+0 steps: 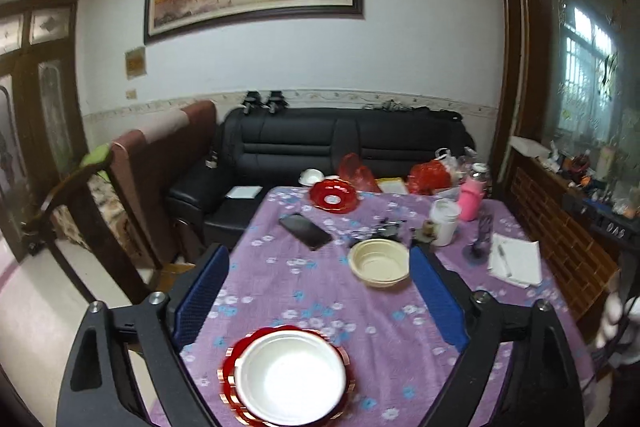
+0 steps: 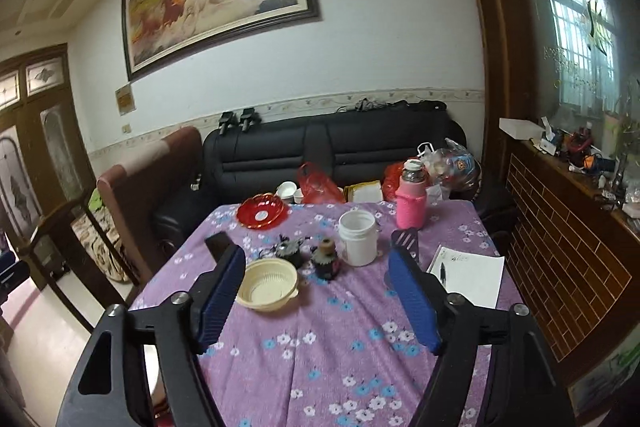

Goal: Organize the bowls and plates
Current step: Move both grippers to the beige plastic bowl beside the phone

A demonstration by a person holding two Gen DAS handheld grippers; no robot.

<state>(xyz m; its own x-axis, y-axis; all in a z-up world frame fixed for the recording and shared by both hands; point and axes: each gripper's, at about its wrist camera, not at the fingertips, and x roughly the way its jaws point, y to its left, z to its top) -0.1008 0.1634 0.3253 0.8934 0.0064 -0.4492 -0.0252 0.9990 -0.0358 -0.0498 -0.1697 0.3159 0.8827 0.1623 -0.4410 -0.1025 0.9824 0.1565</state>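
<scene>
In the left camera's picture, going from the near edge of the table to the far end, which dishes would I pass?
White bowl sitting on a red plate → cream bowl → red plate near the far edge → small white bowl just beyond it.

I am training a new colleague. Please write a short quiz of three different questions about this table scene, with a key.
1. True or false: the white round bowl sits on a red scalloped plate.
2. What stands nearest the cream plastic bowl? A) pink bottle B) dark phone C) small dark gear-like parts
3. Fill in: both grippers are ____ and hold nothing.

Key: 1 true; 2 C; 3 open (left gripper, right gripper).
</scene>
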